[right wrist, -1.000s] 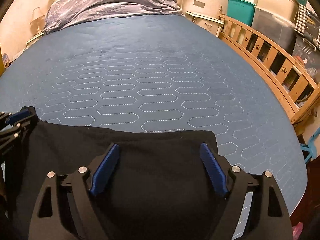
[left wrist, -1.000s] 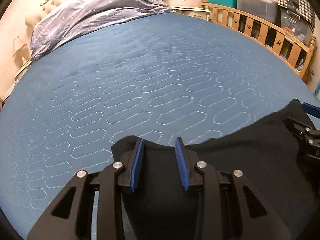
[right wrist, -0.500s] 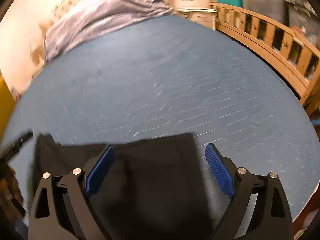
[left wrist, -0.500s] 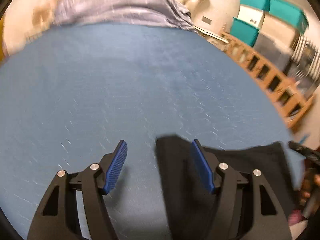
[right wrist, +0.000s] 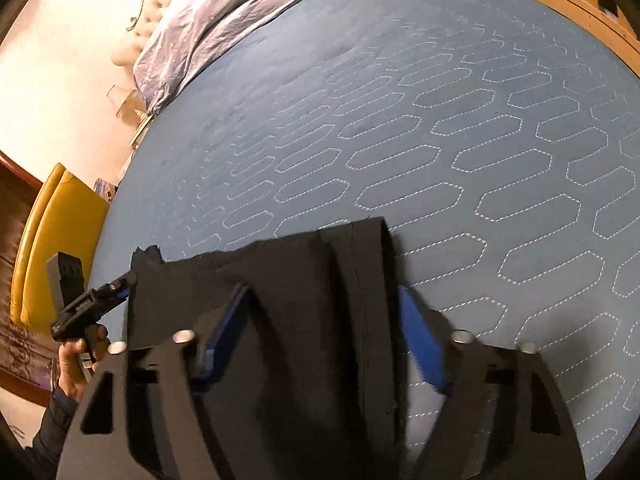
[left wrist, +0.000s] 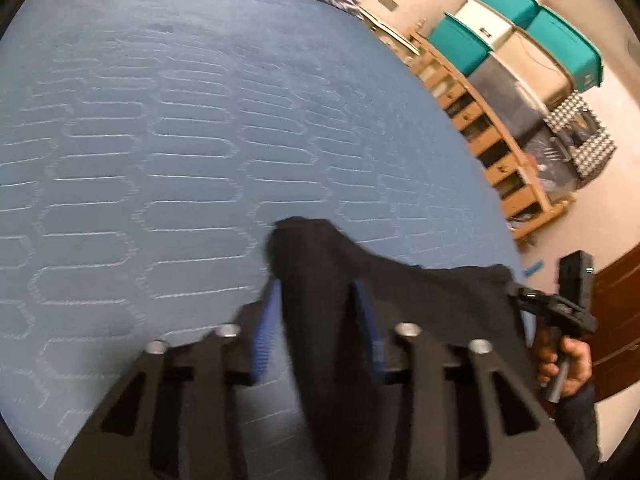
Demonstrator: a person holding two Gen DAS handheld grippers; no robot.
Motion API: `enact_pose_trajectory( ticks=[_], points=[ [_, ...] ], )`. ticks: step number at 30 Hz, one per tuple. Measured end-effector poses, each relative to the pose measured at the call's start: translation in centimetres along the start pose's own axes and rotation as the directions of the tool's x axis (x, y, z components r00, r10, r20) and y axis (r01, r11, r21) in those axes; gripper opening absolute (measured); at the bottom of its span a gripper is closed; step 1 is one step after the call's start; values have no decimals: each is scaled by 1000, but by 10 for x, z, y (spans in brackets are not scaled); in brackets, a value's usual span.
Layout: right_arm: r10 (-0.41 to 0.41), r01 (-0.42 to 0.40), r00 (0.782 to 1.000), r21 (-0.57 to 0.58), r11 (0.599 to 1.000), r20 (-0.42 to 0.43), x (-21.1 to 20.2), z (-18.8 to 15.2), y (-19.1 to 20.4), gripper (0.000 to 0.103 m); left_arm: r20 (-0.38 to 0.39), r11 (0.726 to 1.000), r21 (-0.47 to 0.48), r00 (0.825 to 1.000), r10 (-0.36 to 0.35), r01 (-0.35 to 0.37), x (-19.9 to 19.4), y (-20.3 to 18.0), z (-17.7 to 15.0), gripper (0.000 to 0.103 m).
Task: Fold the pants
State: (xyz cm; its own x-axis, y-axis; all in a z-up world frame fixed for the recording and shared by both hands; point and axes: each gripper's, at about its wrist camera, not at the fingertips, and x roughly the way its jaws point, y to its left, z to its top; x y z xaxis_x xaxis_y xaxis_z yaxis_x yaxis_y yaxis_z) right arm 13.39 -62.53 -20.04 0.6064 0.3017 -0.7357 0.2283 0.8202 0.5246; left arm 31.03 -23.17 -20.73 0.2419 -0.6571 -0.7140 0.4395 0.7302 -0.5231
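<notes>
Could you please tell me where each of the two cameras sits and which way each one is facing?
Left wrist: on the left gripper, looking down across the bed to the shelves; jaws closing around the pants; the right hand shows.
Right wrist: on the right gripper, facing the duvet; jaws closing around the pants; the left hand shows.
Shared: pants, bed, the opposite gripper.
</notes>
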Motion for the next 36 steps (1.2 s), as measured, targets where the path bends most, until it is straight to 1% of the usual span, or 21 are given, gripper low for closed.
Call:
enact_pose_trajectory(
  ticks=[1, 2, 3, 6, 16, 19, 20, 21, 22, 23, 24, 25, 26, 27, 28, 29, 31, 32, 33, 35, 36],
  points=[
    [23, -23, 1000, 5, 1000, -7, 1, 1, -2, 54, -5, 1000, 3, 1000, 4, -4, 2, 0, 3, 26],
    [55, -55, 998, 13, 998, -16, 2, 0, -3, 40, -7, 1000, 3, 1000, -9, 9, 2, 1, 4, 17],
    [60, -60, 998, 8, 998, -16, 0, -1, -3, 34, -3, 1000, 1, 1000, -26, 26, 1, 1, 6, 15],
    [70, -69, 998, -24, 997, 7, -5, -3, 3, 24, 11, 1000, 12, 1000, -26, 26, -2, 0, 6, 13],
    [77, -75, 996, -26, 997, 49, -13, 0, 2, 20, 79, 999, -5, 996, -41, 41, -5, -4, 23, 11],
    [73, -72, 995, -26, 997, 62, -12, 5, 1, 20, 69, 1000, -6, 997, -21, 22, 0, -3, 23, 11],
    [68, -67, 996, -25, 997, 59, -11, 5, 1, 20, 62, 1000, -7, 998, -10, 10, 2, -3, 21, 15],
    [59, -58, 997, -22, 998, 51, -8, 6, 1, 20, 60, 1000, -12, 998, 10, -9, 2, -2, 19, 30],
    [52, -51, 998, -20, 999, 46, -7, 6, 1, 21, 67, 999, -24, 997, 24, -22, 0, -2, 19, 44],
    [42, -41, 998, -13, 999, 47, -8, 5, 1, 28, 86, 997, -46, 994, 61, -58, -7, 0, 17, 71],
    [0, 0, 998, 2, 1000, 66, -13, 4, 0, 42, 117, 993, -56, 987, 112, -106, -16, 1, 14, 74],
    [-41, 41, 995, 7, 999, 88, -21, -1, 2, 48, 140, 990, -54, 981, 133, -127, -24, 0, 12, 73],
    [-118, 119, 985, 2, 993, 128, -33, -4, 7, 53, 171, 986, -41, 971, 167, -163, -36, -7, 7, 72],
    [-163, 167, 974, -13, 986, 155, -43, -6, 12, 53, 192, 975, -22, 956, 220, -220, -44, -18, 0, 72],
    [-224, 235, 955, -36, 971, 196, -54, -11, 23, 53, 212, 962, 8, 941, 265, -273, -50, -32, -8, 72],
    [-290, 315, 924, -66, 947, 248, -67, -21, 43, 54, 239, 942, 68, 922, 304, -328, -54, -55, -23, 72],
    [-320, 371, 897, -125, 920, 305, -74, -41, 76, 59, 288, 891, 197, 893, 346, -409, -56, -101, -58, 72],
    [-330, 399, 885, -170, 901, 328, -72, -53, 96, 69, 302, 875, 239, 889, 345, -421, -55, -117, -74, 72],
    [-346, 436, 871, -224, 871, 349, -66, -71, 118, 73, 312, 865, 271, 888, 337, -423, -55, -132, -90, 72],
    [-360, 478, 859, -317, 819, 365, -51, -106, 147, 74, 304, 846, 320, 892, 334, -426, -50, -153, -127, 72],
    [-382, 501, 849, -327, 801, 365, -44, -116, 151, 76, 287, 836, 343, 895, 341, -429, -44, -158, -143, 72]
  ],
)
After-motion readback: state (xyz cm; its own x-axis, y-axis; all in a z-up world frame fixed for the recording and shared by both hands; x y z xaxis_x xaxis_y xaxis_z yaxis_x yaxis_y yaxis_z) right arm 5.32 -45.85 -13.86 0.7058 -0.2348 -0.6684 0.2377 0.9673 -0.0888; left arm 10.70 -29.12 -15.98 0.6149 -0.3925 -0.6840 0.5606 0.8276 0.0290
